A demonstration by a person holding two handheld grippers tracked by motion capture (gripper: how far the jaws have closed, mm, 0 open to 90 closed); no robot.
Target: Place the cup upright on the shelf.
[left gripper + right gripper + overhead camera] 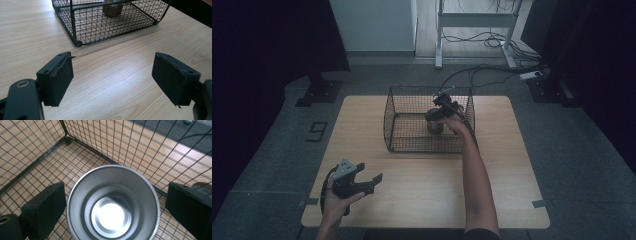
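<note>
One metal cup [113,203] stands upright on the floor of a black wire basket [398,120], toward the basket's right side; in the right gripper view its mouth is a smooth round rim, its inside brushed silver with stepped rings going down to a bright, shiny flat bottom, while in the left gripper view its outside looks dull brownish through the mesh. The right gripper [113,202] is lowered into the basket from above with its jaws spread to either side of the cup: the left-hand pad sits just beside the rim and the other stands clear of it, so nothing is pinched. The pads are blocky, matte black and slightly ragged at the edges. The basket is a rectangular cage of thin crossed wires with thicker rods at its corners and rim, open at the top, standing on the far half of the table [362,125], near the middle of the far edge. The table is pale wood-grain laminate with rounded corners. The left gripper [362,175] is held by a hand over the near left part of the table, well apart from the basket, its jaws wide open over bare wood; a grey three-cornered plate rides on top of it. Beyond the table, cables trail over grey floor.
</note>
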